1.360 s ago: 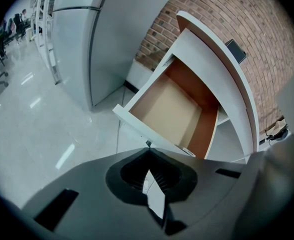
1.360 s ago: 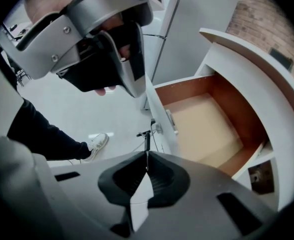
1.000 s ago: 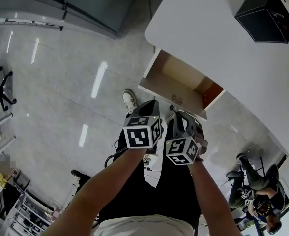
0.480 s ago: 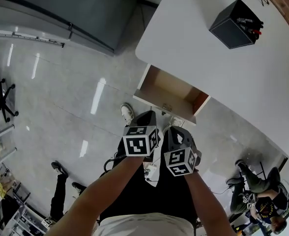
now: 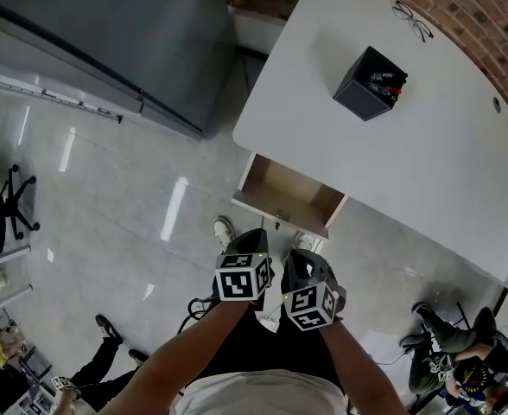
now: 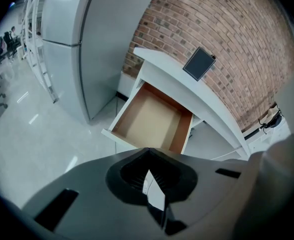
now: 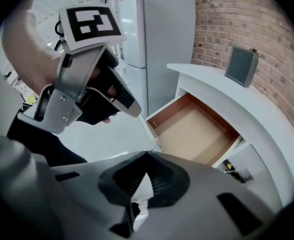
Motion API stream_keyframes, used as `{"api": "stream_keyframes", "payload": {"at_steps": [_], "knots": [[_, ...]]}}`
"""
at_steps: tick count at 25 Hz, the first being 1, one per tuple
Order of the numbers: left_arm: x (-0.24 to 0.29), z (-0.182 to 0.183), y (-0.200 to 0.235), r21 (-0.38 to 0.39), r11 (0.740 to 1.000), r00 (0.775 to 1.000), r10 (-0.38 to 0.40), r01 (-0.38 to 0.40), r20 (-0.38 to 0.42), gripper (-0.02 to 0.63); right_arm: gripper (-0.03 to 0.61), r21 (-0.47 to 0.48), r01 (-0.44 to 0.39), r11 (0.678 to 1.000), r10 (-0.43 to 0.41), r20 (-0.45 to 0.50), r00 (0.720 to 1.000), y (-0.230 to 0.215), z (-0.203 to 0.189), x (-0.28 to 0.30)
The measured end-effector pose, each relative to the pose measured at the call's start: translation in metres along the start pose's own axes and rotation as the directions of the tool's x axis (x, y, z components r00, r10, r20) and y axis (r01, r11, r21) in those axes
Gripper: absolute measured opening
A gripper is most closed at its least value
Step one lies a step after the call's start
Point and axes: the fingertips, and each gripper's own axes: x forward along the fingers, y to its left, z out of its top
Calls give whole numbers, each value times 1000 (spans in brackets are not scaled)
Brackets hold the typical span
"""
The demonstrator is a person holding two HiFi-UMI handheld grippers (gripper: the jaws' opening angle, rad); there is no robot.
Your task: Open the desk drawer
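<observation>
Two tools sit side by side just in front of you, over the floor (image 5: 107,188), and neither has hold of anything. The left tool (image 5: 252,237) has its jaws brought together with only a thin sliver of light between them. The right tool (image 5: 301,258) has its jaws fully closed and empty as well. The drawer (image 5: 287,190) lies ahead of both and below them, slid out from under the white tabletop (image 5: 444,162) towards you, and it looks bare inside. Its sliding axis runs from the tabletop's edge straight out to where you stand, so its front panel (image 5: 280,215) faces the tools square on. Both tools are clear of that panel and touch nothing. The left tool looks slightly nearer to the panel's middle, and the right one is off towards the drawer's right corner. Judged from how far it stands out, the drawer seems already open. A black box (image 5: 368,83) rests farther back on the tabletop, well away from the drawer.
</observation>
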Motion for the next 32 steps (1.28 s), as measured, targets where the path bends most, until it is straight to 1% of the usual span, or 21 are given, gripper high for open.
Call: {"api": "stream_keyframes", "payload": {"at_steps": [2,7,9,13,18,22,25,29,32], "knots": [[-8,3,-6,2,1000,1000,-1,1,12,8,15,2,-5,1000,5,13,1000,1,5,-7],[-26,11,-15,15,1000,999,8,-8,48,8,15,54,-8,999,5,62,998,-1,21,-24],[-34,16,-19,22,1000,998,17,-19,65,8,15,48,-7,999,3,78,997,-3,25,-34],[-57,27,-22,30,999,994,32,-36,106,8,15,21,22,1000,-24,102,995,-20,35,-52],[-83,31,-28,14,998,988,54,-57,144,8,15,20,30,999,-32,153,988,-39,51,-79],[-100,25,-35,-13,997,984,75,-74,164,8,15,38,6,999,-13,187,982,-41,62,-91],[-110,22,-44,-11,997,980,82,-82,181,8,15,58,-23,998,10,213,977,-39,71,-99],[-117,33,-54,-8,996,970,88,-89,224,8,15,22,-62,998,55,246,968,-39,88,-109],[-121,32,-60,-28,995,968,96,-92,234,8,15,83,-95,992,69,271,960,-42,91,-118]]}}
